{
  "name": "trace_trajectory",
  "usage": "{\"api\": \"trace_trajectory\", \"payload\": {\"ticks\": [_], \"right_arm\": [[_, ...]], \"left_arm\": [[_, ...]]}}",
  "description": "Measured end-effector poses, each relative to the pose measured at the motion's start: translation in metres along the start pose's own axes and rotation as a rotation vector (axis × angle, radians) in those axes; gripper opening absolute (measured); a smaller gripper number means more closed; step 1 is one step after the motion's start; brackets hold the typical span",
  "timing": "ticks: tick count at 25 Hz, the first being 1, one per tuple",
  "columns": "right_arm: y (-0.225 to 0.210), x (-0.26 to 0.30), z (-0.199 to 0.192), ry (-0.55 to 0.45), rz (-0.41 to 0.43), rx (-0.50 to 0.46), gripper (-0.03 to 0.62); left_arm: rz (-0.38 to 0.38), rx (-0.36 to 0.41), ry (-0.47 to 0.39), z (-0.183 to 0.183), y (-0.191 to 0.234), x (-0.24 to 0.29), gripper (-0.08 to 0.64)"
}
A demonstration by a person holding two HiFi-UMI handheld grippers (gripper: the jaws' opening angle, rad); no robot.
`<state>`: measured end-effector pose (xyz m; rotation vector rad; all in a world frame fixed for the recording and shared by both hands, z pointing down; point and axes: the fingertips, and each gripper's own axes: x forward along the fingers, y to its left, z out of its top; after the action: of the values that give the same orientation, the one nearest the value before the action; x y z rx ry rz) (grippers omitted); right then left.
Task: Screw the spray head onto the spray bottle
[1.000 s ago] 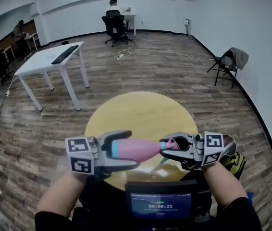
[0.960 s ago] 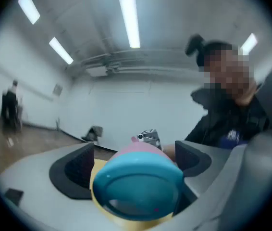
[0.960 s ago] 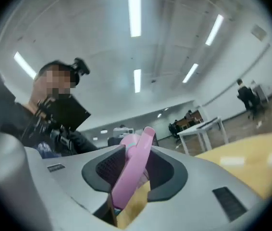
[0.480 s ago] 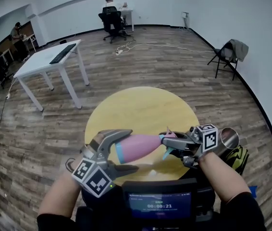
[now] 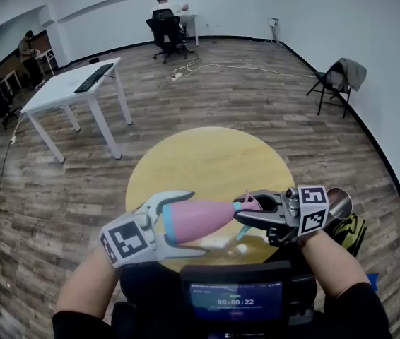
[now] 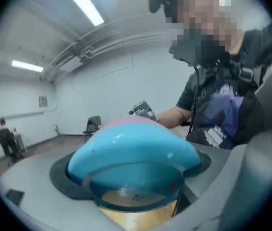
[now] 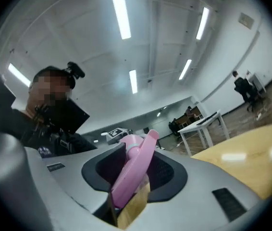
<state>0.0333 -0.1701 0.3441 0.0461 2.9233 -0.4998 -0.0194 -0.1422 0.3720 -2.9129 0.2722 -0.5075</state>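
Round yellow wooden table sits below; the work is held in air over its near edge. Pink plastic spray bottle w/ blue base lies approx. level, neck to the right. Left gripper is clamped on its blue end. Right gripper is clamped on the pink plastic spray head, right at the neck. Step, prob.: threading the head on; how far seated, can't tell. Next: twist head abt bottle's axis, keep both in line, bottle firm, regrip as needed.
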Motion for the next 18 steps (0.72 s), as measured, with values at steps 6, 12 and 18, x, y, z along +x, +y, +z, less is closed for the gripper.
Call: {"api": "trace_trajectory", "payload": {"ticks": [6,12,18], "right_arm": [[0.044,0.005,-0.001,0.139,0.022,-0.544,0.147],[0.010,-0.002,0.011,-0.018,-0.017,-0.216,0.149],[-0.027,-0.022,0.002,-0.142,0.030,0.305,0.147]], "left_arm": [[-0.462,-0.916,-0.195,0.012,-0.018,-0.006,0.546],[-0.128,-0.571,-0.315,0.035,0.021,-0.019,0.551],[0.253,0.167,-0.004,0.011,0.021,-0.012,0.553]]}}
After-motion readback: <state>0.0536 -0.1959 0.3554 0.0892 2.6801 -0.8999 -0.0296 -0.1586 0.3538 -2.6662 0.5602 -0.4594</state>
